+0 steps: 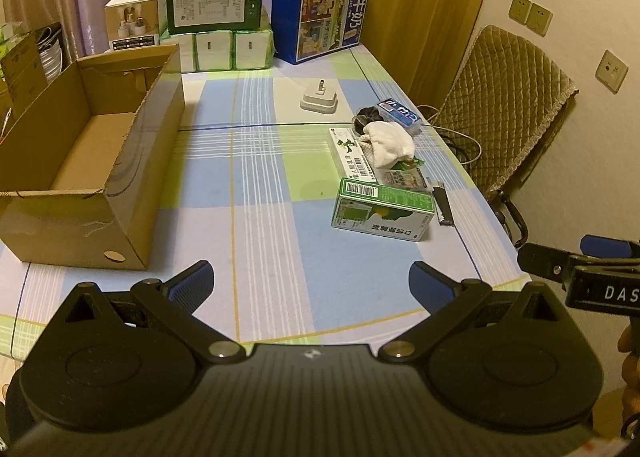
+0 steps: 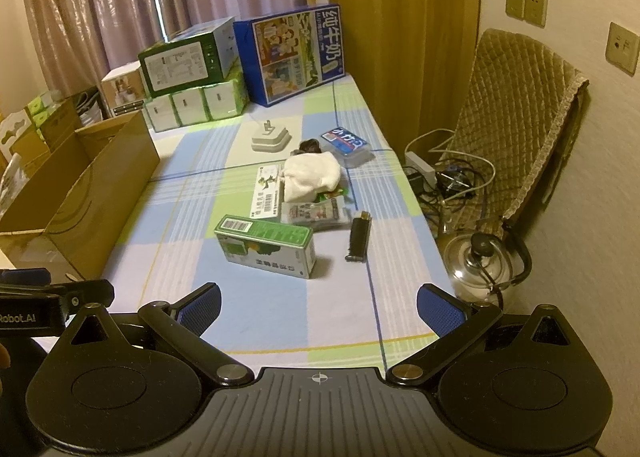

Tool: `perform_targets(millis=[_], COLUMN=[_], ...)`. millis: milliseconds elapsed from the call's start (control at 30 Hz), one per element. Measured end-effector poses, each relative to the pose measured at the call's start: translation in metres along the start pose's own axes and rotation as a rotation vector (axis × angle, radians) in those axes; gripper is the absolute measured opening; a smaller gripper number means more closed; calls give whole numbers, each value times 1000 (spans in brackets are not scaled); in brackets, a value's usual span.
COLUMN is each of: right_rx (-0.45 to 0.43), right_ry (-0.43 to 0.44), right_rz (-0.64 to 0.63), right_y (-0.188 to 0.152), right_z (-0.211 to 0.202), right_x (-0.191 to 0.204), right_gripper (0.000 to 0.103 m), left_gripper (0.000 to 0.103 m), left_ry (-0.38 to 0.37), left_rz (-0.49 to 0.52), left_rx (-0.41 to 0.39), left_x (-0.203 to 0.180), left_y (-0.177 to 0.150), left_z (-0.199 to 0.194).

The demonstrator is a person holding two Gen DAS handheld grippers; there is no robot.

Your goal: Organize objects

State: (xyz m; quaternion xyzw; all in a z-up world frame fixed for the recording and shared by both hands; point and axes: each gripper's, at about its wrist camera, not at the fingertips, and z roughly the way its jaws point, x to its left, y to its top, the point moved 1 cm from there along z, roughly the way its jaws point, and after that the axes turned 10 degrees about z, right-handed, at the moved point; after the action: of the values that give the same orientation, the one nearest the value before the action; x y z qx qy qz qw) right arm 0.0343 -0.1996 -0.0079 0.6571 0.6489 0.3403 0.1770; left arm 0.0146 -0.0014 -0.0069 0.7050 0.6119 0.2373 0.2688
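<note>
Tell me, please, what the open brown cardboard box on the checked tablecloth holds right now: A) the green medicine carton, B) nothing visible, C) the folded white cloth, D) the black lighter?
B: the open brown cardboard box shows only its bare floor, while the small items lie on the cloth to its right.

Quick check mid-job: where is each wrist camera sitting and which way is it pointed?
Left wrist: behind the open left gripper, facing along the table; cardboard box on the left, right gripper at the right edge.
Right wrist: behind the open right gripper, aimed further right, taking in the kettle; left gripper at the left edge.
Shared: the green carton and white cloth.
</note>
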Motion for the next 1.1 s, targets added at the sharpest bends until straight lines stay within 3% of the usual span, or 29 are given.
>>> perform_targets(millis=[567, 900, 967, 1100], right_rx=[7, 20, 23, 48], right_ry=[7, 7, 9, 14], right_rz=[-17, -49, -60, -62], right_y=[12, 26, 31, 40], right_z=[13, 37, 44, 65], right_x=[-14, -26, -28, -34], right_gripper=[101, 100, 90, 83], left_gripper=[102, 100, 93, 92], left_ry=[-61, -158, -166, -195], left_rz=[142, 437, 484, 587], left_rx=[-5, -26, -26, -24], left_x=[-5, -22, -25, -34], left_y=[15, 36, 40, 48], left_z=[29, 68, 80, 106])
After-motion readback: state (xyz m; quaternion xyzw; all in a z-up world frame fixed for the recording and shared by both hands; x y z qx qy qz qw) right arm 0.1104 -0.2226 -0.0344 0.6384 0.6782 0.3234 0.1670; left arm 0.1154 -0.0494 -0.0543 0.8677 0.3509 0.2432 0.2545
